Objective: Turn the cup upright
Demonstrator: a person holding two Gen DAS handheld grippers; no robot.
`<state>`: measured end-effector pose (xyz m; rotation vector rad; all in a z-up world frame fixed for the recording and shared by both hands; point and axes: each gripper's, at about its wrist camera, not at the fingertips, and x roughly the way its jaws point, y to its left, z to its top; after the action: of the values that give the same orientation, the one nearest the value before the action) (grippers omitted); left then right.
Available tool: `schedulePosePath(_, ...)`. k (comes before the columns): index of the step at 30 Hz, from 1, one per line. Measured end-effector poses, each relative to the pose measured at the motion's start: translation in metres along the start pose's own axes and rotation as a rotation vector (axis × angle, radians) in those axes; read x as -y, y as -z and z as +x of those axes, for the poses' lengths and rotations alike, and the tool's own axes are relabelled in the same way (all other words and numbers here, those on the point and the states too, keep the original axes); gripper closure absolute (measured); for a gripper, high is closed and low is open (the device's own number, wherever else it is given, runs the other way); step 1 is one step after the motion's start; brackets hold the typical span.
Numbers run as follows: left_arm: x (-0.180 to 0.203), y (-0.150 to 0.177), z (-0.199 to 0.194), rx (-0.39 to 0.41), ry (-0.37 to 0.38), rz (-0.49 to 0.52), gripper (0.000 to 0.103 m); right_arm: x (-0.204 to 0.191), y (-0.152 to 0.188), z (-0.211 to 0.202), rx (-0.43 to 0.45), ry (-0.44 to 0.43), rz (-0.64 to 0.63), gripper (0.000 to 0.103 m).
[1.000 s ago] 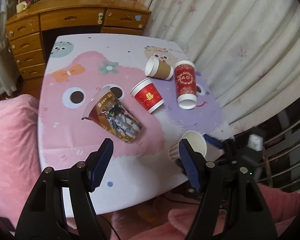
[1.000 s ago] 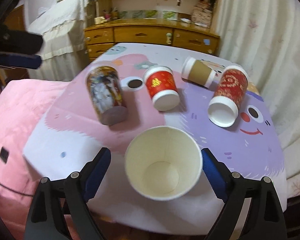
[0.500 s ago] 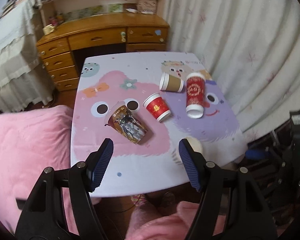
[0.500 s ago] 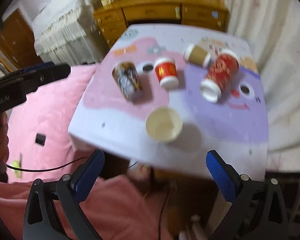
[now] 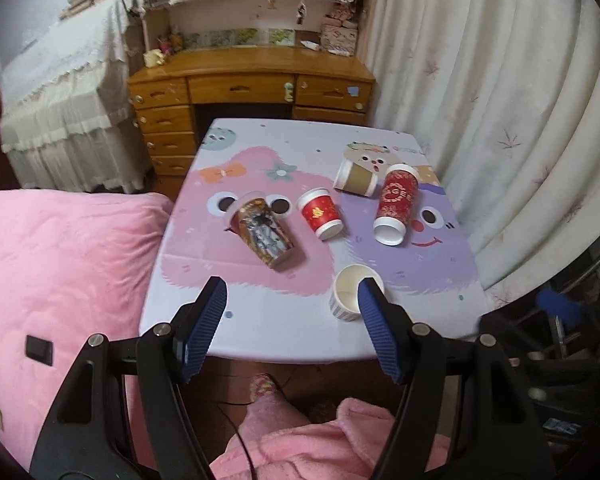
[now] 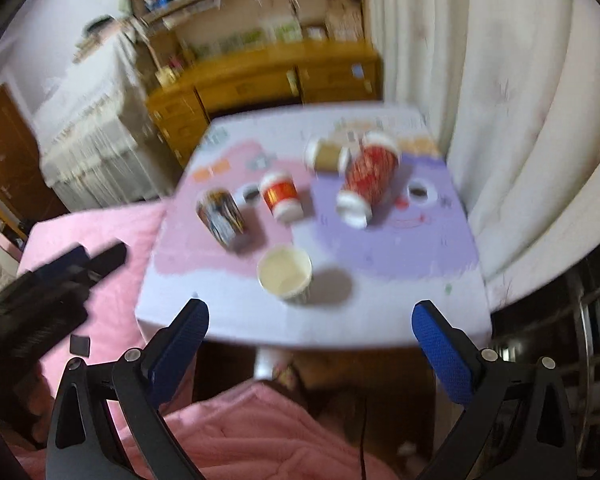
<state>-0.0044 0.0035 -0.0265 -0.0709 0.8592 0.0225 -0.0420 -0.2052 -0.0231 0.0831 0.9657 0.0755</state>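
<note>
A pale paper cup [image 5: 350, 294] stands upright near the table's front edge; it also shows in the blurred right wrist view [image 6: 286, 276]. Several cups lie on their sides further back: a picture-printed cup [image 5: 262, 236], a small red cup [image 5: 320, 214], a tall red cup [image 5: 394, 202] and a brown cup [image 5: 356, 178]. My left gripper [image 5: 292, 308] is open and empty, held back from the table's front edge. My right gripper [image 6: 308, 320] is open wide and empty, also off the table. The left gripper shows at the left of the right wrist view [image 6: 52, 280].
The table [image 5: 260, 320] wears a pink and purple cartoon cloth. A pink blanket [image 5: 60, 260] lies left of it and in front. A wooden desk [image 5: 252, 84] stands behind it. White curtains [image 5: 500, 120] hang on the right. A metal rack [image 5: 572, 320] is at the lower right.
Both grippers have pulled back and up from the table. The right gripper has let go of the pale cup, which now stands upright near the front edge.
</note>
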Motion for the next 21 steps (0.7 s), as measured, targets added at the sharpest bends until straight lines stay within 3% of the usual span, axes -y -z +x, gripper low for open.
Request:
schedulePosePath(2,0.004,0.004,-0.005,0.021,-0.012,0.004,0.025,-0.002,0.003,-0.019,0.079,-0.015,-0.025,0.000)
schedulePosePath(4,0.010,0.007,-0.013,0.059,-0.020,0.008,0.022,-0.003,0.007,-0.033,0.116,-0.012,-0.039,0.000)
schedulePosePath(8,0.022,0.012,-0.025,0.110,-0.057,0.018,0.018,0.002,0.014,-0.041,0.102,-0.022,-0.020,0.000)
schedulePosePath(10,0.025,0.014,-0.026,0.104,-0.062,0.012,0.008,0.006,0.017,-0.040,0.086,-0.028,-0.004,0.000)
schedulePosePath(21,0.033,0.013,-0.026,0.087,-0.050,-0.021,0.004,0.031,0.023,-0.034,0.075,0.008,0.039,0.000)
